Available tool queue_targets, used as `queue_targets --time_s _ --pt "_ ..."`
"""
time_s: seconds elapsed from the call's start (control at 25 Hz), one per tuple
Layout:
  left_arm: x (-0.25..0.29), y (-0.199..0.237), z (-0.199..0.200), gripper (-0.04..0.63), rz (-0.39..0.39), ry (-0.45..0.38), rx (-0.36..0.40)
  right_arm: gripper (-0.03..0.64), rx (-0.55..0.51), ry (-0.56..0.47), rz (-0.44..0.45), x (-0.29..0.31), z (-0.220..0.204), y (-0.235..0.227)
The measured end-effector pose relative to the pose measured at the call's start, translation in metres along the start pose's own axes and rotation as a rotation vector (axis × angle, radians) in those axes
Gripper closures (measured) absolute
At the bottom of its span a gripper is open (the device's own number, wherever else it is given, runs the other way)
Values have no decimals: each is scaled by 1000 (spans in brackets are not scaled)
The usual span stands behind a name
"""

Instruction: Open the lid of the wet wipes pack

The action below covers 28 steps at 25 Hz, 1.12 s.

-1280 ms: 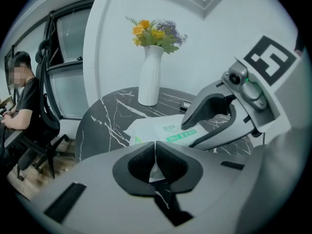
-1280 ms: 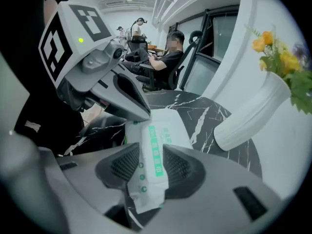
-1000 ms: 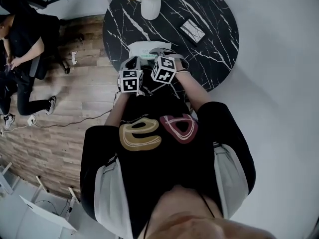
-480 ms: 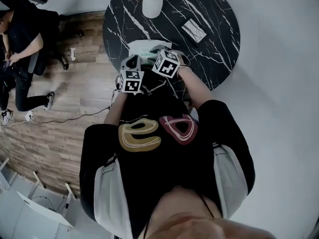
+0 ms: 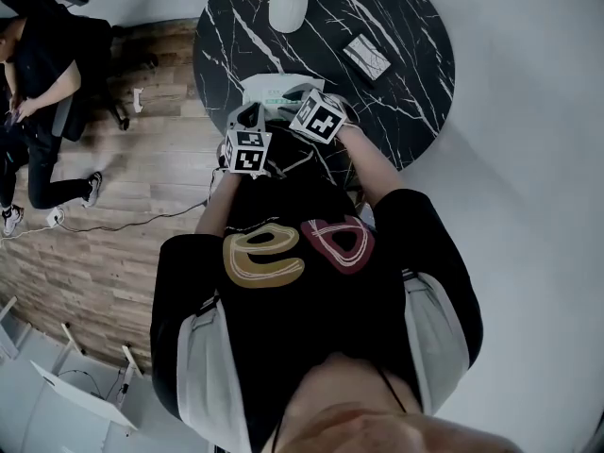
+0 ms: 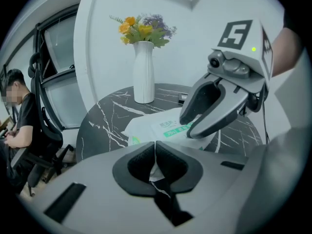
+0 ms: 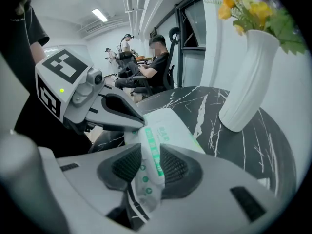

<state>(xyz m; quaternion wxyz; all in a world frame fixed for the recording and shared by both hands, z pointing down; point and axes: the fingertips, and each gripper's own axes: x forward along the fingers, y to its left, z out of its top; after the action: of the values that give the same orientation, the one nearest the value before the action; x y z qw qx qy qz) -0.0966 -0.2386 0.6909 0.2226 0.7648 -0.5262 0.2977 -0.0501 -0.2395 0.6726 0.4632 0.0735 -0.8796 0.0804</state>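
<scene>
Wet wipes pack [image 7: 168, 130]: white with green print, held between both grippers at the near edge of the tabletop [image 5: 406, 83].
Pack contact: its far part lies over the black marble surface. Whether it rests there cannot be told.
Lid: its state cannot be made out in any view.
Left gripper [image 6: 155, 147]: jaws together, pinching a thin white flap at the pack's near edge.
Right gripper [image 7: 151, 161]: jaws partly apart and clamped on the end of the pack, with the ribbed pads pressing on both faces. These jaws have just been closing with the pack between them.
Gripper relation: side by side in front of the person's chest, tips angled down and converging on the pack.
Vase [image 5: 288, 10]: white, upright, on the far side of the tabletop, holding yellow and purple flowers.
Flat rectangular item [image 5: 365, 58]: on the tabletop to the right of the vase, well apart from the pack.
Seated person [image 5: 38, 64]: on a chair over the wooden floor [image 5: 142, 187], left of the table.
</scene>
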Motion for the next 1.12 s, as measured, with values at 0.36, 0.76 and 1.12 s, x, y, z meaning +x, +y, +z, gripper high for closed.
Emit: queue_targets --time_s 0.36,0.76,1.12 --pt "0 0 0 574 4 11 36 509 44 -38 -7 -4 2 2" --pt "0 1 -1 573 -24 11 -32 574 -89 -15 -13 -16 10 10" --pt "1 2 -2 574 -55 22 -46 594 -124 -36 -16 -26 19 6"
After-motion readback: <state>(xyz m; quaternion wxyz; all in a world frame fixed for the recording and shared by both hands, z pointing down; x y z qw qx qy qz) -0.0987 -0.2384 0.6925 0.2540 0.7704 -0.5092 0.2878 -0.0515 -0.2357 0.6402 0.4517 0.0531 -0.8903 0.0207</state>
